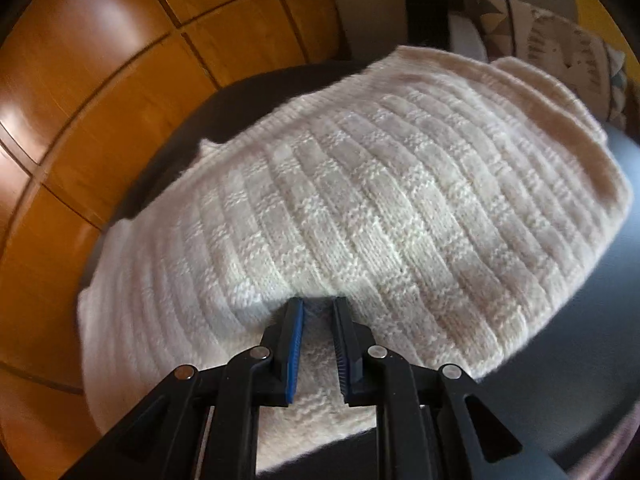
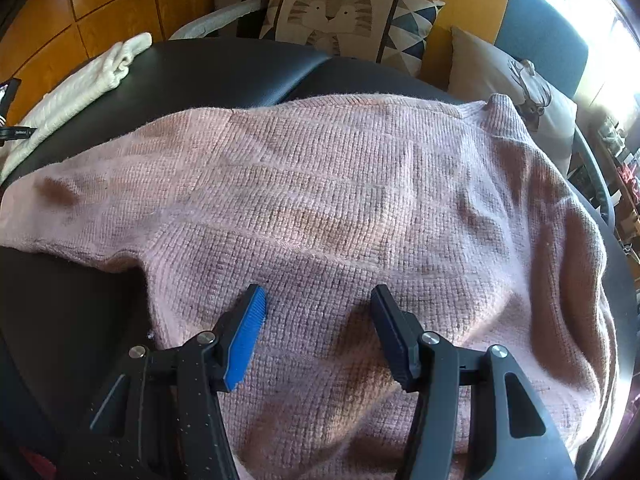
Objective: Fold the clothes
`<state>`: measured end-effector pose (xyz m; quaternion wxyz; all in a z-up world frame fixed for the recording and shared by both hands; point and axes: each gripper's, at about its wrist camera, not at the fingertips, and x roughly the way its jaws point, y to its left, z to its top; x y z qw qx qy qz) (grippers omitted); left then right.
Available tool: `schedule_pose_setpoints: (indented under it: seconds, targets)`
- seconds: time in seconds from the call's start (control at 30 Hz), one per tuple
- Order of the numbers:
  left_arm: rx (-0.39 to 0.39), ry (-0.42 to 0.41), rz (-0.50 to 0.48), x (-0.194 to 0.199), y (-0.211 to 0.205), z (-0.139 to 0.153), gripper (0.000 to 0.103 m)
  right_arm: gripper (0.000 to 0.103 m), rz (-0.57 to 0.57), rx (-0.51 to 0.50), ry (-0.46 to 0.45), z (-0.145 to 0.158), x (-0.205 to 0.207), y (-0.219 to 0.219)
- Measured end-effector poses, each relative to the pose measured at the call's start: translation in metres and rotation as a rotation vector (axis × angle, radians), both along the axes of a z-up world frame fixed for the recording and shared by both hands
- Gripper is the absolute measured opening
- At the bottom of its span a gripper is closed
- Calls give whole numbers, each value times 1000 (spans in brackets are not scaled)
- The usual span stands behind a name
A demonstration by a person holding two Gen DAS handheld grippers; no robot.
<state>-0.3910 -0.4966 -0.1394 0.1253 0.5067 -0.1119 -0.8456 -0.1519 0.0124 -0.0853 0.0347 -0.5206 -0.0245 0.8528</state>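
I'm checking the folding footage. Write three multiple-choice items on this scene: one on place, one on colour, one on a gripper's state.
1. Where does the tiger cushion sit?
A. behind the table
B. on the pink sweater
C. on the floor

2. What colour is the sweater under the left gripper?
A. pink
B. cream
C. blue

3. How do the right gripper's jaws stand?
A. wide apart over the pink sweater
B. clamped on a cushion
C. shut tight

Key: 1 A, it stands beyond the table's far edge; 2 B, pale cream knit; 3 A, cloth shows between the fingers.
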Motion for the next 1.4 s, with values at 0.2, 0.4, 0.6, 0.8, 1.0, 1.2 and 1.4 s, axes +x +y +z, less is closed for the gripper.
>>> schedule_pose_setpoints:
  seconds: [0.2, 0.4, 0.6, 0.8, 1.0, 1.2, 1.4]
  targets:
    - [69, 104, -66, 13, 19, 18, 10, 58, -5, -13, 8, 0, 2, 3]
    - [327, 160, -255, 75, 83, 53, 11, 60, -17, -20, 16, 1, 5, 6]
    - [240, 94, -463, 157, 176, 58, 12, 60, -57, -31, 31, 11, 10, 7]
    - [29, 28, -464, 166, 198, 28, 17, 60, -42, -36, 18, 15, 19, -18]
    - [-135, 32, -422, 130, 177, 21, 17, 60, -31, -93, -5, 0, -2, -33]
    - [-250, 8, -395, 99, 170, 9, 17, 61, 38, -191, 67, 21, -6, -51]
    - [38, 145, -322, 132, 194, 69, 15, 61, 14, -234, 228, 78, 54, -21]
